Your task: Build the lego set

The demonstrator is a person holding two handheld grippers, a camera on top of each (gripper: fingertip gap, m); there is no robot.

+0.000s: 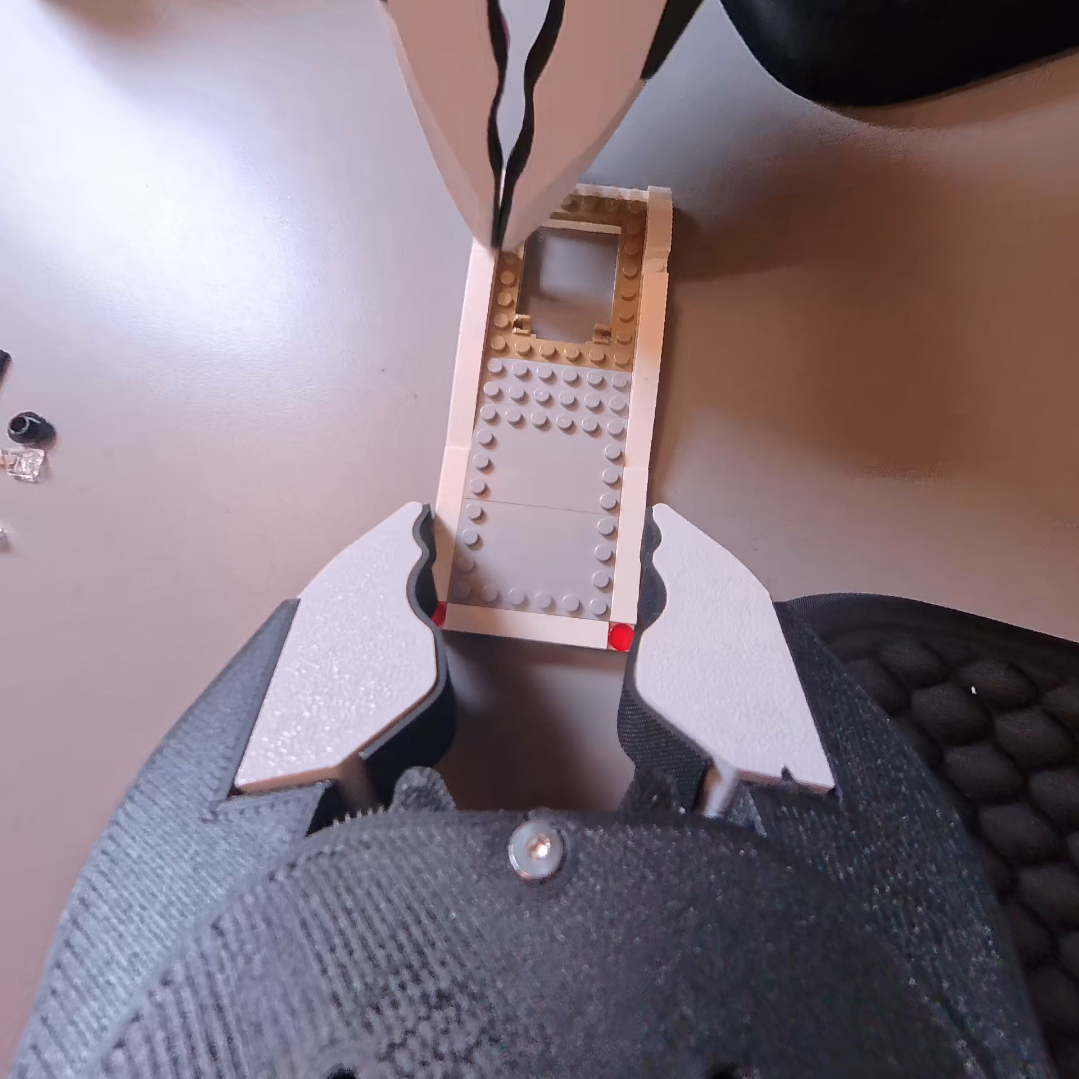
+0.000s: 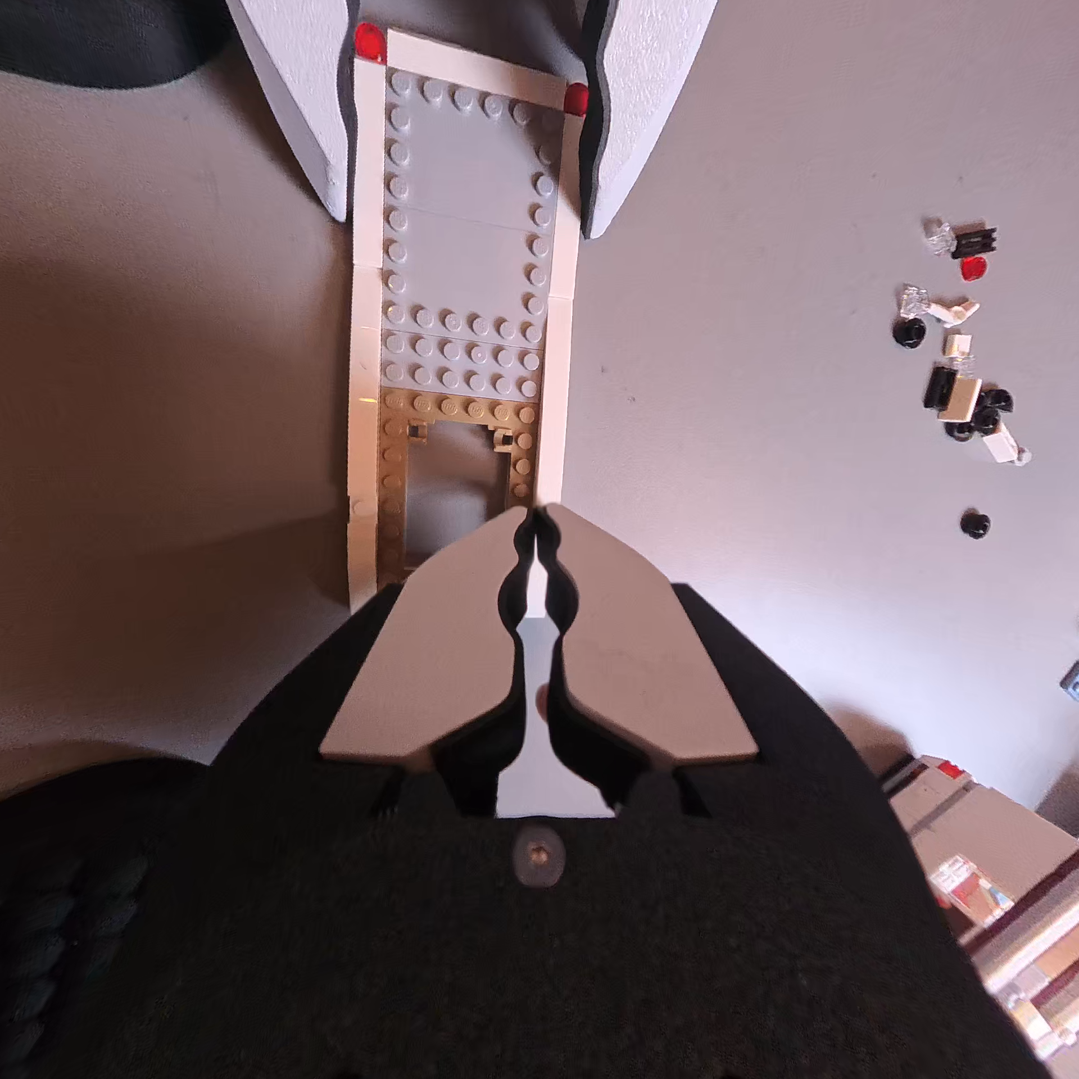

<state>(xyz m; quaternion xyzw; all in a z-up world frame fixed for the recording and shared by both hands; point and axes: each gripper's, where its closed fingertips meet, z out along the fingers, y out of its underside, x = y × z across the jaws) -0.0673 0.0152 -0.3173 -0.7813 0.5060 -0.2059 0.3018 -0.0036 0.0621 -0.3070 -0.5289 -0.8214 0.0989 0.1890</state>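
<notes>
The left gripper (image 1: 537,560) clamps the red-cornered end of a white-edged grey-and-tan brick chassis (image 1: 549,467), while the right gripper (image 2: 536,514), tips together, presses its white rim.

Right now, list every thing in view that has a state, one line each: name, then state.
Left gripper: pads clamped on both long sides of the brick plate.
Right gripper: shut, tips on the plate's white edge strip.
Long white-edged grey and tan studded brick plate: flat on the table, its tan end with an open rectangular hole.
Small loose black, white, clear and red brick pieces: scattered, untouched.
</notes>
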